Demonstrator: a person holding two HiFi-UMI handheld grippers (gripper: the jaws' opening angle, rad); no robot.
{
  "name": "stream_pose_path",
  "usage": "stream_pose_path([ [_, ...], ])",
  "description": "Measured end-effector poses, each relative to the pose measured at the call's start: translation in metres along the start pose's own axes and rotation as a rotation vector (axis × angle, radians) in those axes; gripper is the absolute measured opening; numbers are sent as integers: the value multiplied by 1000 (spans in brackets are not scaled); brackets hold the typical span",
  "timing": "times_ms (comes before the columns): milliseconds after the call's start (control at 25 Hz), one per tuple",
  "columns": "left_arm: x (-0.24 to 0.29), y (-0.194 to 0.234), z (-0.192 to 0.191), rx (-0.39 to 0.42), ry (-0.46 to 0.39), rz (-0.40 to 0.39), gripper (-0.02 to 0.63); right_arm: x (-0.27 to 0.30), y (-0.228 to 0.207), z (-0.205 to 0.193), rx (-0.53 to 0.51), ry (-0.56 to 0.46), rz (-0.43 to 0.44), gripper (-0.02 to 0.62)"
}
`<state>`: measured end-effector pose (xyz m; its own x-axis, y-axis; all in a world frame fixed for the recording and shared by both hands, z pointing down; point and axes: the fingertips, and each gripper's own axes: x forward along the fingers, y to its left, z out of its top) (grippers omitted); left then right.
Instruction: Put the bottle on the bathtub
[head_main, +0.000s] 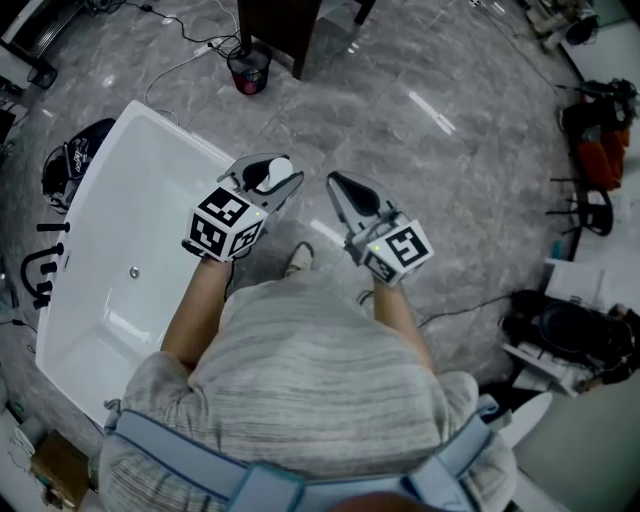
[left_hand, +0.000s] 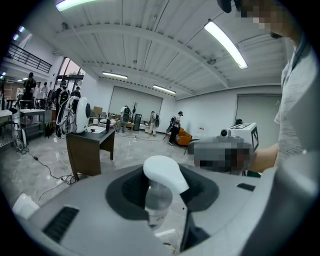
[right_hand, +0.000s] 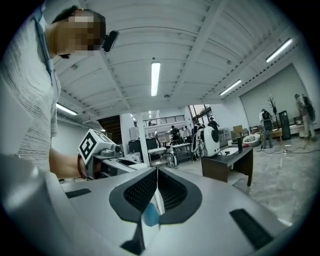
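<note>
The left gripper (head_main: 256, 186) is clamped on the bottle (head_main: 278, 173). In the left gripper view the clear body and white cap (left_hand: 164, 172) stand upright between the jaws, with the cap above them. Seen from the head view, the bottle hangs in the air beside the rim of the tub (head_main: 150, 118), at its right-hand edge, and rests on nothing. The right gripper (head_main: 345, 190) is held alongside, a little apart from the left, over bare marble floor (head_main: 440, 190). Its jaws are pressed together with nothing between them.

The tub is white and lies at an angle to the person's left. A black tap (head_main: 40, 272) stands at its far side and a black bag (head_main: 72, 165) lies beyond that. Past the tub's top corner sits a small dark bin (head_main: 248, 70), close against a dark desk (head_main: 285, 25), and a pale cable (head_main: 185, 62) trails over the floor towards them. The person's shoe (head_main: 298, 260) shows just below the grippers.

To the right, well away from the tub, there is a black chair (head_main: 592, 212), something orange (head_main: 605, 150) and a heap of dark gear (head_main: 570, 335). Several people (left_hand: 150, 121) stand about at the back of the hall.
</note>
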<state>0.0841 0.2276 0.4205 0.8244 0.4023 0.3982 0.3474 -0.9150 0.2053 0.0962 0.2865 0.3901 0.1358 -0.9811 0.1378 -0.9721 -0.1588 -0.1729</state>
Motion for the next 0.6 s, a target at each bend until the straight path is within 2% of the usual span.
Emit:
stream_pose_path([
  [320,28,31,17,-32,-33,98,155,11,-47,3,-6,13,81,3],
  [600,22,62,18,-49,-34,168,155,51,-51,5,-17,36,168,3],
])
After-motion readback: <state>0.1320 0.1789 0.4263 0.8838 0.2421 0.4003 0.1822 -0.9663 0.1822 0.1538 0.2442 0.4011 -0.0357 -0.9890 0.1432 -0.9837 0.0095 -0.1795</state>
